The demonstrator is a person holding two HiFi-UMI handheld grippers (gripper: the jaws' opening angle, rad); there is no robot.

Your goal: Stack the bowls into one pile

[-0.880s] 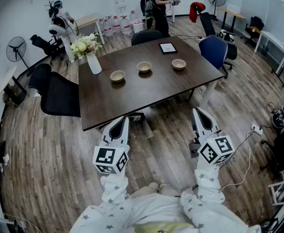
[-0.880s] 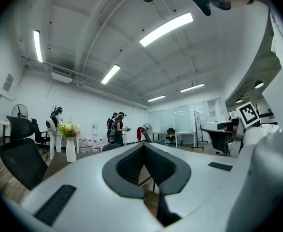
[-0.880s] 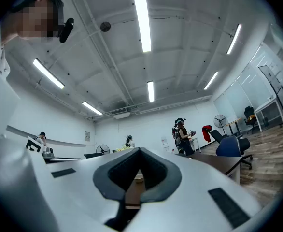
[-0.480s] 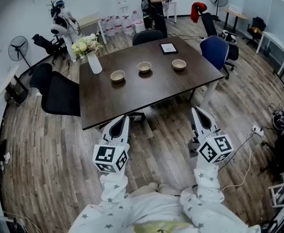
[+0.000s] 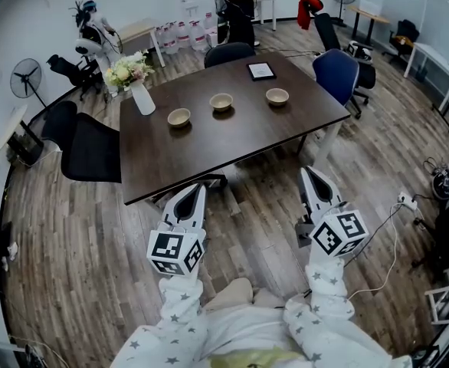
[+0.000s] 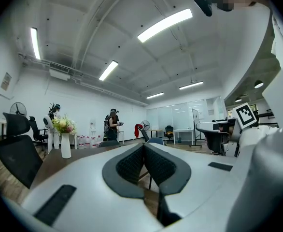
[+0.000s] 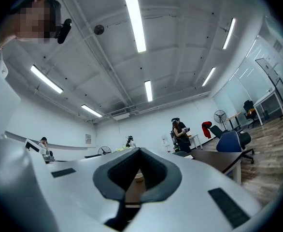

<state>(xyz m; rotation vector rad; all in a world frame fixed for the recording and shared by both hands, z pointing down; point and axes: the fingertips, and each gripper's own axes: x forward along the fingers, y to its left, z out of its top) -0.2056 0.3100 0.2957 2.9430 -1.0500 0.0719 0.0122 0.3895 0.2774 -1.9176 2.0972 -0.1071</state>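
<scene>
Three tan bowls stand apart in a row on the dark table (image 5: pixel 209 152): a left bowl (image 5: pixel 179 116), a middle bowl (image 5: pixel 221 102) and a right bowl (image 5: pixel 277 96). Both grippers hover over the wood floor short of the table's near edge, well away from the bowls. My left gripper (image 5: pixel 196 188) is shut and empty, and in the left gripper view its pads (image 6: pixel 132 164) meet at the tip. My right gripper (image 5: pixel 312 172) is also shut with nothing in it. The right gripper view shows its jaws closed (image 7: pixel 139 151), with the table's corner (image 7: pixel 219 158) beyond.
A white vase of flowers (image 5: pixel 138 89) and a tablet (image 5: pixel 260 70) share the table. Black chairs (image 5: pixel 86 150) stand at its left and a blue chair (image 5: pixel 339 75) at its right. A person (image 5: pixel 236 10) stands beyond the far end. A cable (image 5: pixel 389 251) trails across the floor at right.
The table and bowls sit slightly higher and more to the left in the head view. Both grippers stay where they were, shut.
</scene>
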